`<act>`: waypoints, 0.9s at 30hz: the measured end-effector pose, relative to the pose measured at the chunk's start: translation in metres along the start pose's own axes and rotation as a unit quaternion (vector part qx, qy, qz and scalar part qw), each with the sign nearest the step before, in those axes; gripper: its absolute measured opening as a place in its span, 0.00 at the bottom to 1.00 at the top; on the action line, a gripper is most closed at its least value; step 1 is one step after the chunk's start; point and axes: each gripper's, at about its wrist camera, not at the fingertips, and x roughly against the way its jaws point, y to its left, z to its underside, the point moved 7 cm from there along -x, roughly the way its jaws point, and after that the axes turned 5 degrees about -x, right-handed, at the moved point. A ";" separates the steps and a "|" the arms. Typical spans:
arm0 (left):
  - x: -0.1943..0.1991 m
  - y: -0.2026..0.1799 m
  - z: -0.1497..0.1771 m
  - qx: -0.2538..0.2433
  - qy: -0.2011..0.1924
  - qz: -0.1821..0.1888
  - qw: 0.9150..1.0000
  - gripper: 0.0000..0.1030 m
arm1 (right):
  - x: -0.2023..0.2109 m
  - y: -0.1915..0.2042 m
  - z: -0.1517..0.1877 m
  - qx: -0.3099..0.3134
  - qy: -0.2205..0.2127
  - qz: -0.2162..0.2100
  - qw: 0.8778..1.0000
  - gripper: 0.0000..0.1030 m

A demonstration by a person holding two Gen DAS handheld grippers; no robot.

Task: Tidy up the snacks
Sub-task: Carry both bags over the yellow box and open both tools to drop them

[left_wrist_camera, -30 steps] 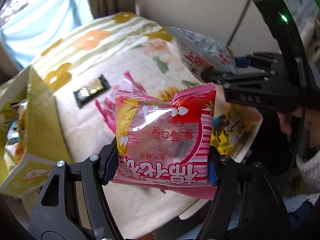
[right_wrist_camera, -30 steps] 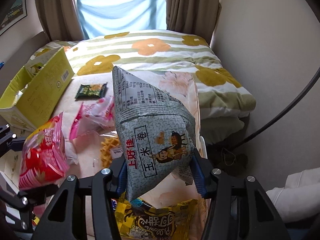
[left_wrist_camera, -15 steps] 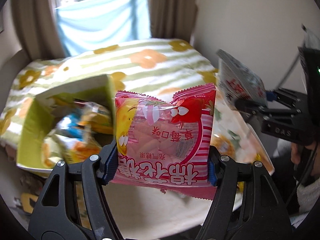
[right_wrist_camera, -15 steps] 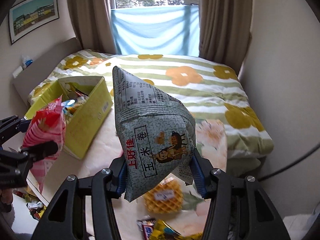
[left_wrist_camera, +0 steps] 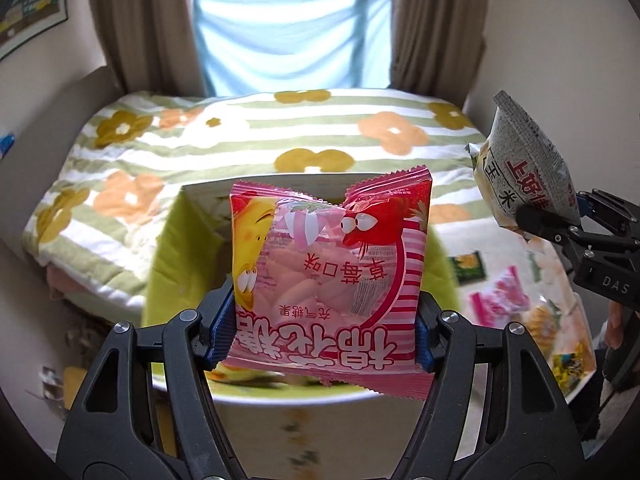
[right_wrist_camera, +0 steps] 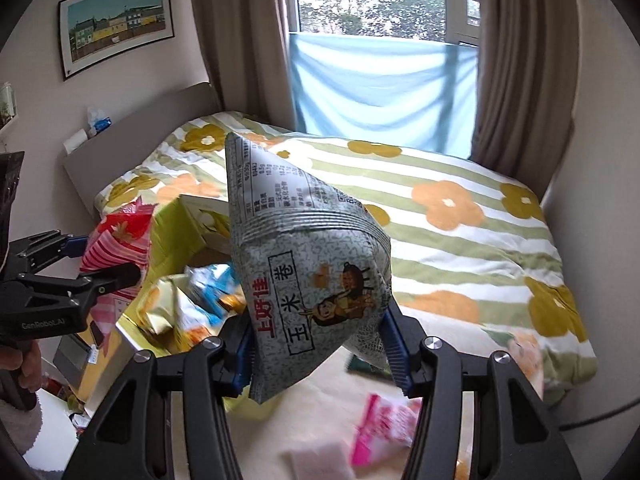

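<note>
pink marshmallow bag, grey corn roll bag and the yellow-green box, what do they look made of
Pink marshmallow bag: glossy plastic film, with a clear window and crimped serrated edges. Grey corn roll bag: plastic film, more matte, with a ribbed heat seal. Yellow-green box: looks like printed cardboard, with stiff folded flaps.

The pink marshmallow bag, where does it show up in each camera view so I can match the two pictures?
Left wrist view: the pink marshmallow bag fills the centre, clamped in the left gripper, in front of the yellow-green box.
Right wrist view: the same bag sits at the left edge, seen edge-on in that gripper.
Shared landmark: the blue cloth over the window.
</note>
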 end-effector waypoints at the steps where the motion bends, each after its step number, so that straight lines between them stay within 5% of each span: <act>1: -0.006 0.010 -0.001 0.002 0.004 0.000 1.000 0.64 | -0.008 0.007 -0.003 0.001 0.002 -0.003 1.000 0.48; 7: -0.052 0.058 -0.006 0.003 0.040 0.008 0.999 0.64 | -0.059 0.048 -0.012 -0.006 0.026 -0.013 1.000 0.48; 14: -0.100 0.070 -0.006 -0.009 0.075 0.019 0.997 0.65 | -0.094 0.058 0.000 -0.024 0.065 -0.006 0.998 0.48; 15: -0.103 0.070 -0.006 -0.011 0.075 0.016 0.997 0.67 | -0.097 0.059 0.002 -0.023 0.069 -0.004 0.997 0.48; 18: -0.102 0.069 -0.004 -0.023 0.073 -0.004 0.997 0.98 | -0.099 0.059 0.001 -0.022 0.075 -0.005 0.997 0.48; 27: -0.073 0.079 0.024 0.013 0.080 -0.032 0.996 1.00 | -0.098 0.064 0.001 0.007 0.078 -0.026 0.997 0.48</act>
